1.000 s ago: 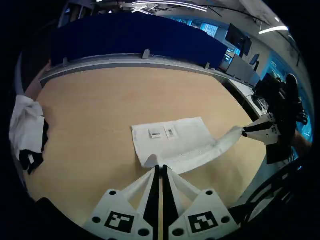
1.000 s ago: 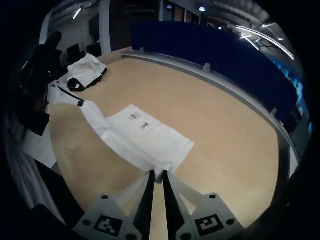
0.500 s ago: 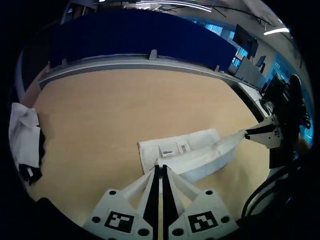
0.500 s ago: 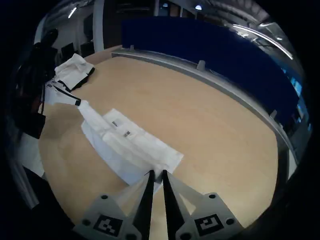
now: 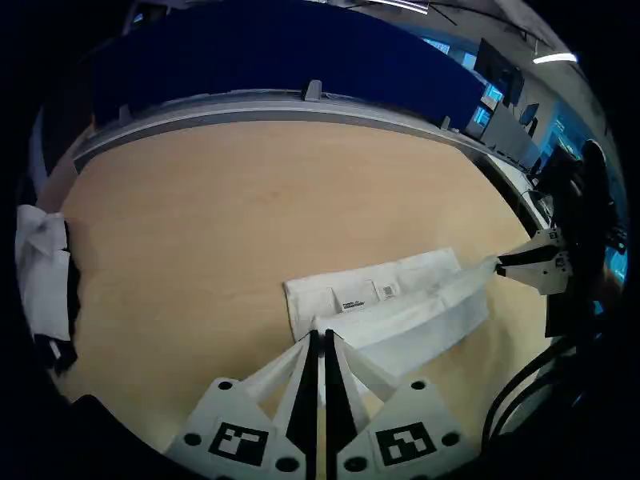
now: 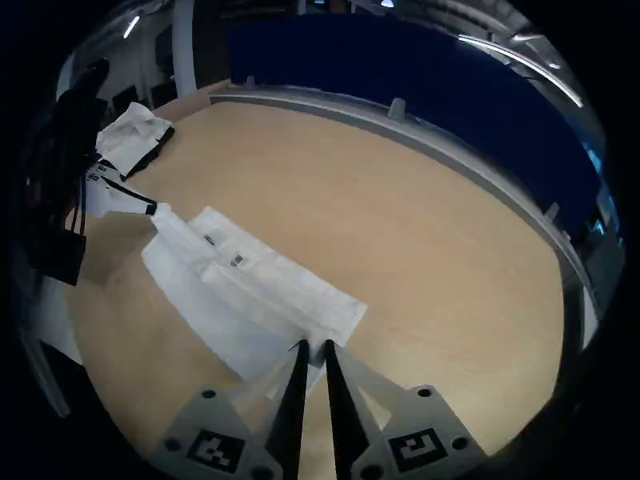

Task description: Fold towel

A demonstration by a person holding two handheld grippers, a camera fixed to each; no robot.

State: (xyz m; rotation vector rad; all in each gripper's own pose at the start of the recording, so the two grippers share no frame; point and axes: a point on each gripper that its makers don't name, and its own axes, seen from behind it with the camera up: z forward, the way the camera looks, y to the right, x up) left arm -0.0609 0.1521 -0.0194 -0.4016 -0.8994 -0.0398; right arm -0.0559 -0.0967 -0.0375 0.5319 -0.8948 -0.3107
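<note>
Two corners of the white towel [image 5: 400, 308] sit pinched in the nearly closed left gripper [image 5: 318, 334] and right gripper [image 6: 314, 344], but the squeezed bits are hard to see.

Surface [image 5: 240, 200] beyond towel [image 5: 400, 308] bare: free run to grey rail [image 5: 264, 108] and blue partition [image 5: 264, 56], hard stop at far edge. Cloth heap [image 5: 40, 280], white and black, at far left edge, well apart from towel. Towel edge strung between my left gripper [image 5: 318, 336] and right gripper [image 5: 500, 266] bars straight pass there.
</note>
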